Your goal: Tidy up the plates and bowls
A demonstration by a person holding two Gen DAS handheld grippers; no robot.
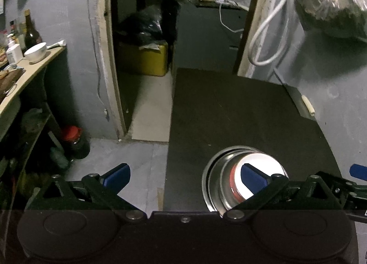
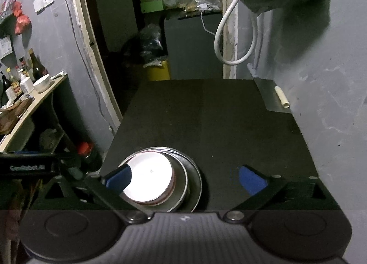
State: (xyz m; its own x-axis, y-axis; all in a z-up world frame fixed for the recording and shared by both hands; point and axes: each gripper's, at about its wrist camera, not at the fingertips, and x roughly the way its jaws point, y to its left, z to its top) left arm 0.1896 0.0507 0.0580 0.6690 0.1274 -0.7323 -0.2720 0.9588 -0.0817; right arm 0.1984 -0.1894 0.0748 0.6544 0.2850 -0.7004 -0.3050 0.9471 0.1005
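Stack of round dishes at the near edge of the dark worktop (image 2: 229,121): a white bowl with a red rim (image 2: 149,180) nested in a shiny metal bowl (image 2: 182,186), that on a wider metal plate (image 2: 197,183). Left hand-held gripper (image 1: 185,174) has blue pads wide apart, nothing between them, its right pad in front of the white bowl. Right hand-held gripper (image 2: 185,178) likewise spread and empty, stack behind its left pad; small white bowl (image 1: 35,51) on the far-left pale shelf (image 1: 34,68).
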